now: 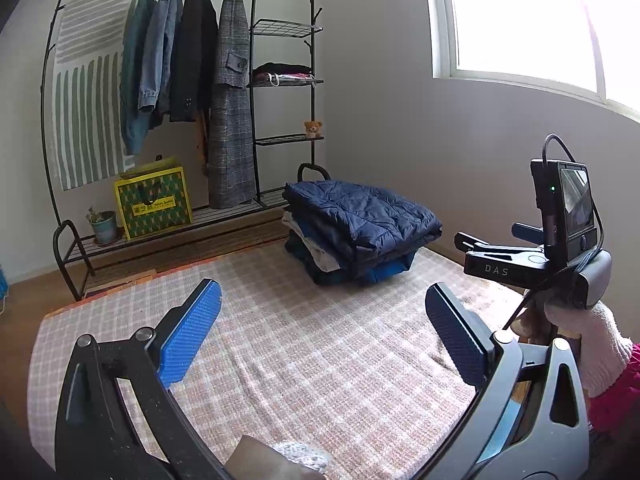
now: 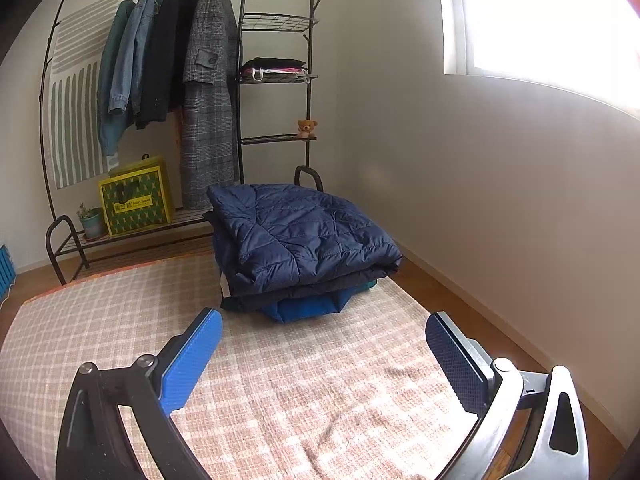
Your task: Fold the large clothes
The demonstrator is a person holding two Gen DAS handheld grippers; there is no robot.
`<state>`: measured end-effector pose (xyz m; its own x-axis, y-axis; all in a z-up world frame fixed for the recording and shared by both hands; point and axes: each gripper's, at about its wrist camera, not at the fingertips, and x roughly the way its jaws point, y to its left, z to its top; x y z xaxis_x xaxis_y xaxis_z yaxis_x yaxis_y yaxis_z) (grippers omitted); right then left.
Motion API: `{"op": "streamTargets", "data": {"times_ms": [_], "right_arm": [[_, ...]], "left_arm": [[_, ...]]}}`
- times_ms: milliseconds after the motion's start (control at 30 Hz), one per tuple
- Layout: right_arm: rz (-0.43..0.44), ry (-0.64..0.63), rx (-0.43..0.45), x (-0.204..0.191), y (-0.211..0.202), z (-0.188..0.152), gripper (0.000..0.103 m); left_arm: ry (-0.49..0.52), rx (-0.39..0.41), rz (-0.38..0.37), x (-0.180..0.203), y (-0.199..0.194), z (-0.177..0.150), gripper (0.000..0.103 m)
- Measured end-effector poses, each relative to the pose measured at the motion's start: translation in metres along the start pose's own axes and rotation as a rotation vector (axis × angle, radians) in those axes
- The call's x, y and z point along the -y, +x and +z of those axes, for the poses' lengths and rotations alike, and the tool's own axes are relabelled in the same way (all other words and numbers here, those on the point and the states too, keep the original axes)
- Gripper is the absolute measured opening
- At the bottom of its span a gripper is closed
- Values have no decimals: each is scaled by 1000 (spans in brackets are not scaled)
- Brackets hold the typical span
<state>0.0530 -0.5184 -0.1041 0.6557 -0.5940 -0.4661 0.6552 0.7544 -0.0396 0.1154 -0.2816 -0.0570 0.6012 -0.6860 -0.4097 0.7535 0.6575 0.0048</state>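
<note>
A stack of folded clothes sits at the far right of a checked pink-and-white mat (image 1: 280, 340) (image 2: 300, 380). A folded navy quilted jacket (image 1: 360, 216) (image 2: 304, 236) lies on top, with blue and pale garments under it. My left gripper (image 1: 322, 328) is open and empty above the mat, short of the stack. My right gripper (image 2: 324, 356) is open and empty, closer to the stack. The right gripper's body (image 1: 560, 248) shows at the right of the left wrist view, held by a gloved hand (image 1: 588, 340).
A black clothes rack (image 1: 256, 80) (image 2: 240, 80) with hanging coats, shelves, a small teddy bear (image 1: 313, 129), a yellow-green bag (image 1: 154, 204) and a potted plant (image 1: 103, 224) stands against the back wall. Wood floor borders the mat. A bright window (image 1: 540, 20) is on the right wall.
</note>
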Motion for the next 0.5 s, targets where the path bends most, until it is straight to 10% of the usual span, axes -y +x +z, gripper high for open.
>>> {"op": "streamTargets", "data": {"times_ms": [500], "right_arm": [[-6, -7, 0, -1, 1, 0, 103]], "left_arm": [[10, -5, 6, 4, -1, -4, 103]]}}
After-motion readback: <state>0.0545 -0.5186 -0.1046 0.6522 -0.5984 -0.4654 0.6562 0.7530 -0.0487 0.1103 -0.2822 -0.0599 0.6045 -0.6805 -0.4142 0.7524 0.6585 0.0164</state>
